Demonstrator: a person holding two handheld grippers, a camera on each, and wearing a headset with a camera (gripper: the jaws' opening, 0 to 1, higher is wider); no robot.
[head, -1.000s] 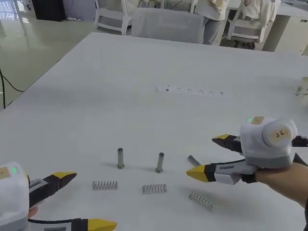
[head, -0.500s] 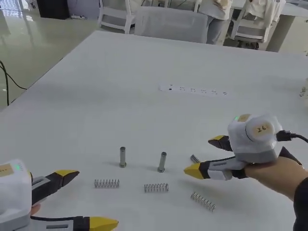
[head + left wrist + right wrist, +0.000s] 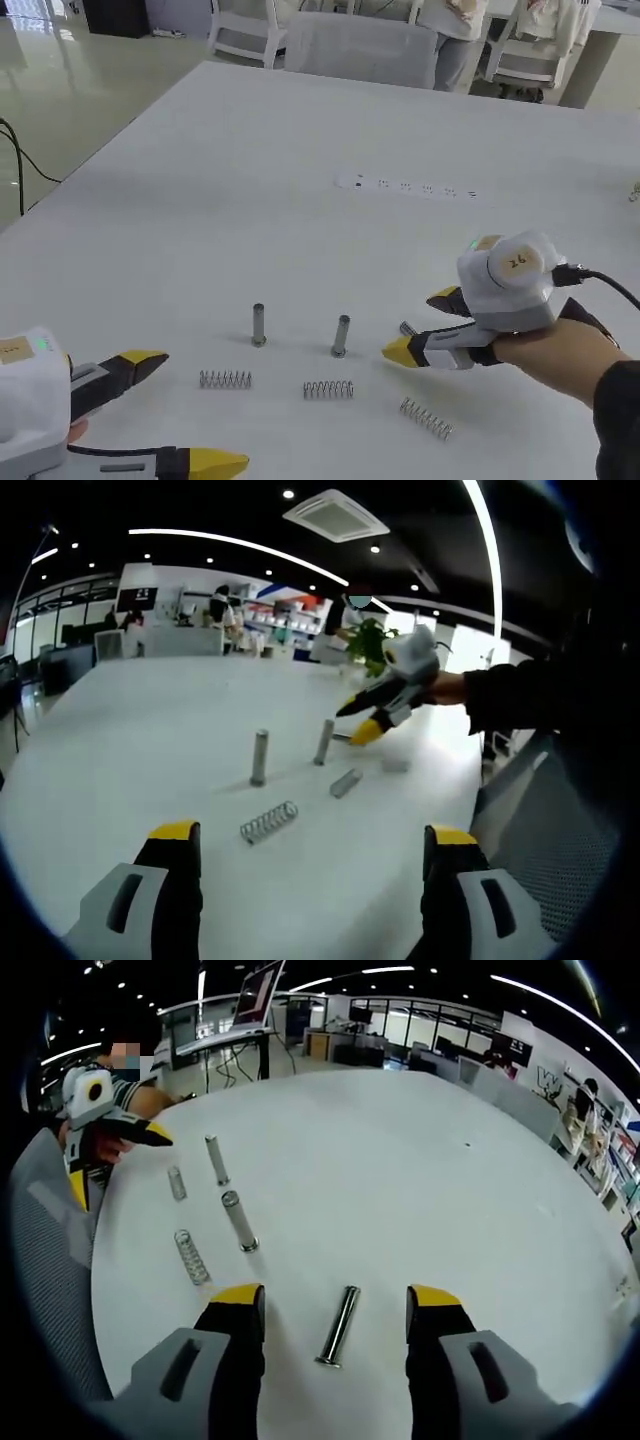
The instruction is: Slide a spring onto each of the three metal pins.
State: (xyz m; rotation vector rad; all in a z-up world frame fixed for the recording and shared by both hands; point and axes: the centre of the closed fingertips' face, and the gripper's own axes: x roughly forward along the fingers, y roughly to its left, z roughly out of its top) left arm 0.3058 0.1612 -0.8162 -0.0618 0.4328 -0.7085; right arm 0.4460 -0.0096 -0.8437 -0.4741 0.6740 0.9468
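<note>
Two steel pins stand upright [image 3: 259, 325] [image 3: 341, 336] on the white table. A third pin [image 3: 338, 1325] lies flat, its end showing [image 3: 405, 329] between the jaws of my right gripper [image 3: 420, 325], which is open and straddles it without gripping. Three springs lie in a row in front of the pins: left spring [image 3: 225, 379], middle spring [image 3: 328, 389], right spring [image 3: 427, 418]. My left gripper [image 3: 190, 410] hovers open at the near left, short of the left spring [image 3: 269, 822], holding nothing. In the right gripper view the jaws [image 3: 337, 1295] frame the lying pin.
A white power strip [image 3: 415, 187] lies flat farther back on the table [image 3: 250, 180]. Chairs and people stand beyond the far edge. The table's left edge runs diagonally, with the floor and a cable [image 3: 15, 165] past it.
My right gripper has moved left and lower, so its open jaws now sit around the lying pin. The left gripper has hardly moved. The head camera has shifted slightly.
</note>
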